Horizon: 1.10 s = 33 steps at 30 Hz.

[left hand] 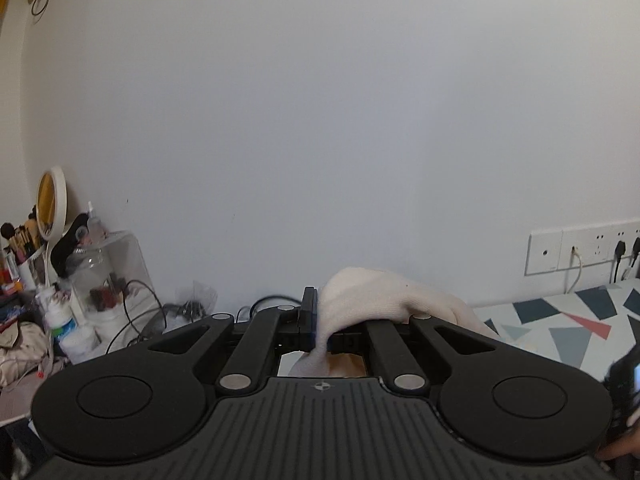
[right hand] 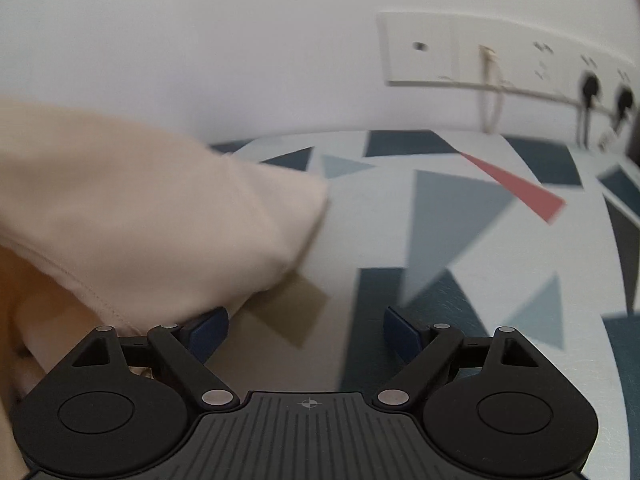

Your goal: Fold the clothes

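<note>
Cream garment [left hand: 372, 300] is nowhere near folded imo: it's bunched at lower center, pinched in the left gripper [left hand: 316, 320]. Right gripper [right hand: 306, 330] is spread over the patterned sheet [right hand: 460, 220], nothing between its pads, cloth at frame left.

Cream garment [right hand: 140, 208]; bedsheet [right hand: 460, 216] white with navy, grey-blue and coral triangles; black hand-held gripper [right hand: 306, 334], blue pads [right hand: 402, 336].
</note>
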Each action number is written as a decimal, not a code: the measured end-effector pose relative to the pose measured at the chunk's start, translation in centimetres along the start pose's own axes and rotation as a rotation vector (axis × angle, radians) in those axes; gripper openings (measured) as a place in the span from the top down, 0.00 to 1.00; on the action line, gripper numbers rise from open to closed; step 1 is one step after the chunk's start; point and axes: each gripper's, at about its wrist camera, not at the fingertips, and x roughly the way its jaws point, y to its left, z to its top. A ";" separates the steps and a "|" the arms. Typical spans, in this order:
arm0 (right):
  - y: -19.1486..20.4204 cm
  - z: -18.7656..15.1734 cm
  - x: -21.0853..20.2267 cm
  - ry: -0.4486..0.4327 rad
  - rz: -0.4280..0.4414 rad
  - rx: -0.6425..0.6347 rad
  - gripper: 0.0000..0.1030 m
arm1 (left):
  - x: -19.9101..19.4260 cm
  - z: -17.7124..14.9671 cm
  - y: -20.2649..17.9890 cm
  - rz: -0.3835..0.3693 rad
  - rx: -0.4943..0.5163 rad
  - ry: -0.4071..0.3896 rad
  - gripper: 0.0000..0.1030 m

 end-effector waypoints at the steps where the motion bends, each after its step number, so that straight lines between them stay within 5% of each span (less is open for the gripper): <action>1: 0.8 0.1 0.1 -0.020 -0.016 -0.035 0.20 | 0.0 -0.3 -0.1 0.001 0.003 0.007 0.96; 7: 2.0 2.2 -0.6 -0.214 -0.021 -0.063 0.03 | 0.5 -1.8 -0.8 -0.002 -0.003 0.060 0.96; 12: 4.0 3.0 0.0 -0.228 0.110 -0.203 0.26 | 0.6 -2.3 0.0 0.024 -0.034 0.064 0.96; 14: 5.1 3.0 -0.1 -0.245 0.120 -0.284 0.26 | 0.4 -2.3 0.5 0.048 -0.052 0.057 0.96; 17: 7.0 2.7 -0.7 -0.330 0.051 -0.415 0.05 | -0.4 -2.0 0.8 0.083 -0.076 0.031 0.96; 20: 8.7 2.4 -0.9 -0.381 0.027 -0.528 0.01 | -0.2 -2.1 1.0 0.080 -0.058 0.039 0.96; 21: 8.9 2.5 -0.8 -0.363 0.061 -0.541 0.10 | -0.2 -2.3 0.9 0.071 -0.054 0.048 0.96; 22: 9.1 2.6 -0.7 -0.337 0.109 -0.547 0.41 | 0.0 -2.7 0.9 0.059 -0.051 0.061 0.96; 24: 8.8 3.4 -0.1 -0.232 0.204 -0.473 0.84 | 0.5 -3.8 1.1 0.052 -0.066 0.090 0.96; 29: 3.2 7.4 -1.7 -0.157 0.403 0.143 0.92 | 1.5 -5.0 4.1 0.091 -0.217 0.155 0.96; 33: -0.7 12.7 -7.9 -0.358 0.483 0.376 0.93 | 0.4 -2.2 6.0 0.069 -0.251 0.066 0.96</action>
